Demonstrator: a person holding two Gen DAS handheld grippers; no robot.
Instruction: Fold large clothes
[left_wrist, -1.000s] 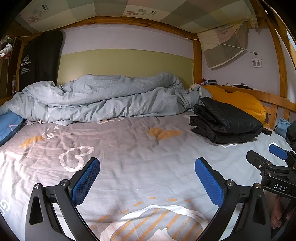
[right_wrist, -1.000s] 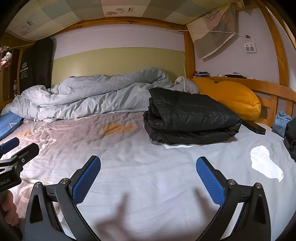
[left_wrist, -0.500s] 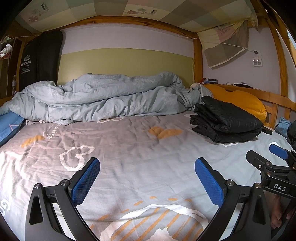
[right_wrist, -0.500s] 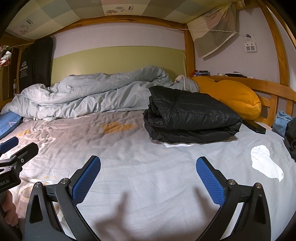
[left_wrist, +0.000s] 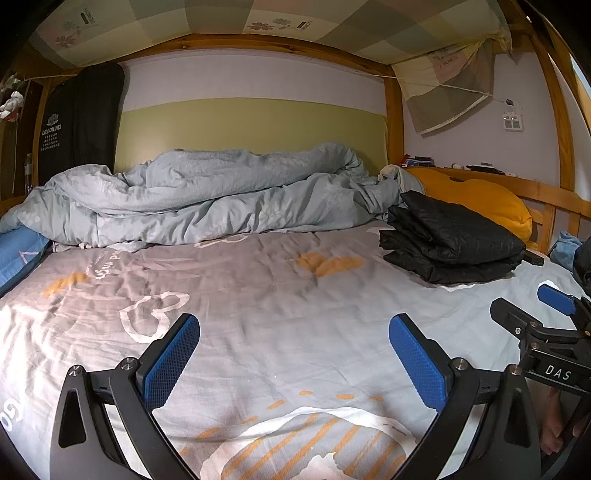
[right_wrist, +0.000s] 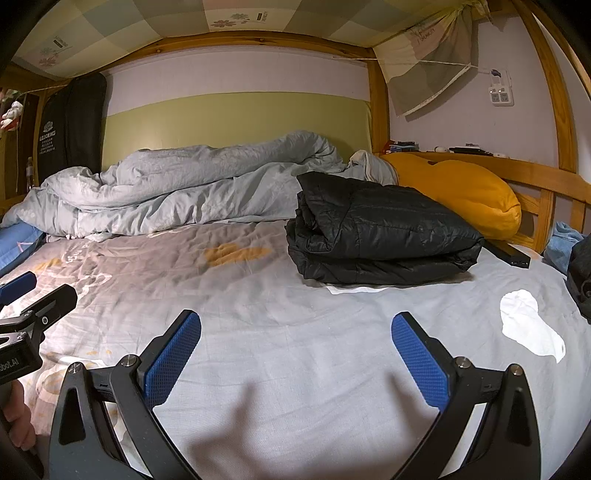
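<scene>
Fingers of both tools stand spread wide with nothing between their blue pads: the left gripper (left_wrist: 294, 356) and the right gripper (right_wrist: 296, 356) each hover low over the bed sheet (left_wrist: 280, 306), empty.

Taking the folded black jacket (right_wrist: 380, 230) as the landmark: it lies on the sheet as a thick, layered bundle with rounded fold edges toward its left end, well beyond the right gripper and a little to that gripper's right. From the left wrist view the same jacket (left_wrist: 448, 238) sits far off to the front right of the left gripper. Neither tool touches it.

Just behind the jacket and touching its back edge lies an orange pillow (right_wrist: 461, 192), against the wooden bed rail (right_wrist: 543, 184). A flat dark object (right_wrist: 511, 254) pokes out from under the jacket's right end; what it is I cannot tell. Left of the jacket and running along the headboard end is a rumpled grey duvet (right_wrist: 177, 188), its right end meeting the jacket's rear corner. In front of the jacket the sheet shows an orange heart print (right_wrist: 232, 253) to the left and a white patch (right_wrist: 532, 326) to the right. Farther right, at the bed's edge, lies a blue cloth (right_wrist: 563, 243).
</scene>
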